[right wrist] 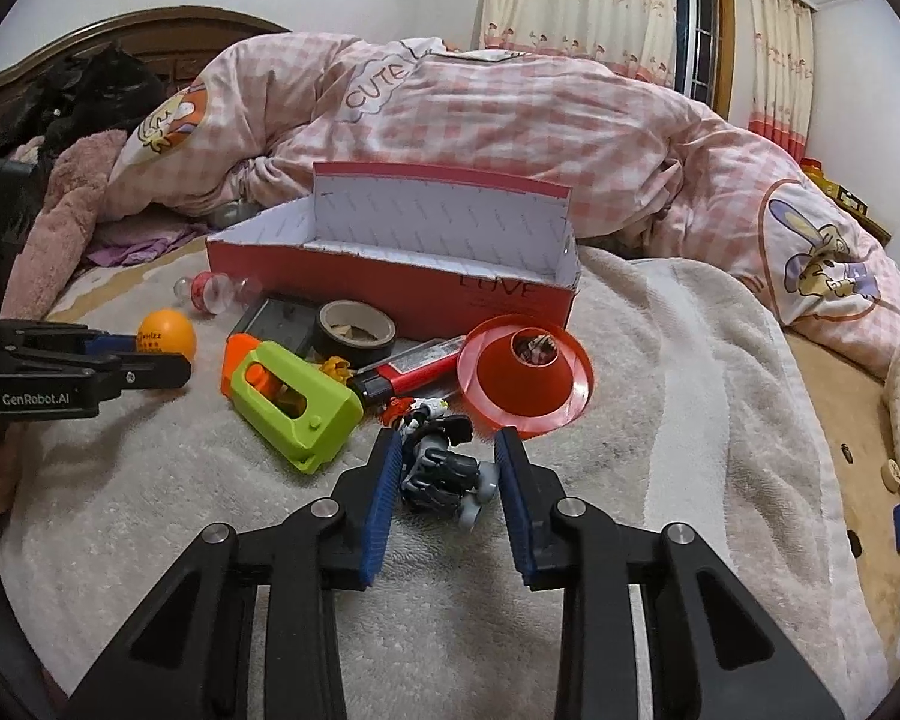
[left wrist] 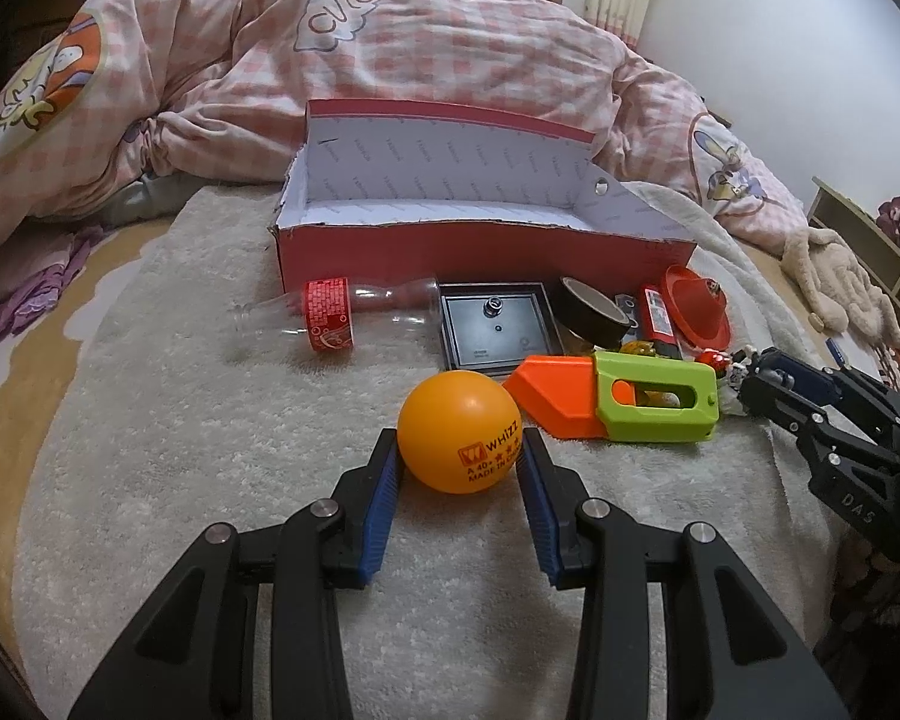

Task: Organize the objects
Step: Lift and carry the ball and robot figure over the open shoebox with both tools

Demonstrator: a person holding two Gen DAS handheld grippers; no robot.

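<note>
An orange ping-pong ball (left wrist: 459, 432) sits on the white towel between the pads of my left gripper (left wrist: 461, 450), which touch both its sides. It also shows in the right wrist view (right wrist: 168, 331). My right gripper (right wrist: 448, 456) is open around a small black-and-grey toy figure (right wrist: 444, 474); gaps show on both sides. An open red shoebox (left wrist: 486, 240), empty, stands behind the pile. The box shows in the right wrist view (right wrist: 390, 276) too.
In front of the box lie a clear bottle (left wrist: 336, 315), a dark square tray (left wrist: 495, 327), a tape roll (left wrist: 591, 309), an orange-green toy (left wrist: 618, 399), a red funnel (right wrist: 525, 372) and a red lighter-like tool (right wrist: 414, 369). A pink quilt (left wrist: 390, 90) is heaped behind.
</note>
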